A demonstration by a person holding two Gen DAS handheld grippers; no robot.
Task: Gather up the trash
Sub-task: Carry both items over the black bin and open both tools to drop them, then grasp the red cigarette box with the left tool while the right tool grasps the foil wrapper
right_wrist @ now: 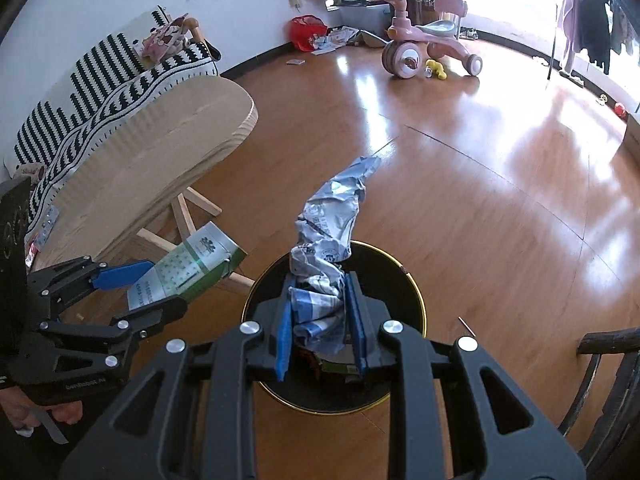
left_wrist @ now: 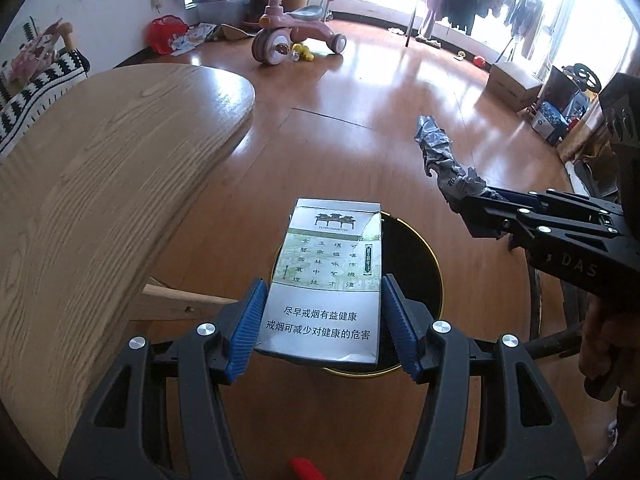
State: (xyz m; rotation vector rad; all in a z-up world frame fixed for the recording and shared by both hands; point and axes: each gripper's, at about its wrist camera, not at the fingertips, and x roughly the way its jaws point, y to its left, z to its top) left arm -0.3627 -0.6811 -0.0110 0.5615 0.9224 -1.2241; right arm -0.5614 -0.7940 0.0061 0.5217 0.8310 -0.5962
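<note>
Blue pads on my left gripper [left_wrist: 322, 326] are clamped on the cigarette pack [left_wrist: 328, 276], and my right gripper [right_wrist: 322, 320] is pinching a crumpled wrapper [right_wrist: 330, 236]. I've got both hanging right over the black bin [right_wrist: 416, 300], tilted down so they should drop straight in.

My left gripper [left_wrist: 322, 324] clamps a cigarette pack [left_wrist: 330, 280] by its sides between the blue pads [left_wrist: 246, 332], right above the black bin [left_wrist: 416, 268] with its gold rim. My right gripper [left_wrist: 466, 210] reaches in from the right, pinching a crumpled grey wrapper [left_wrist: 438, 152]. A wooden table [left_wrist: 100, 184] sits left
</note>
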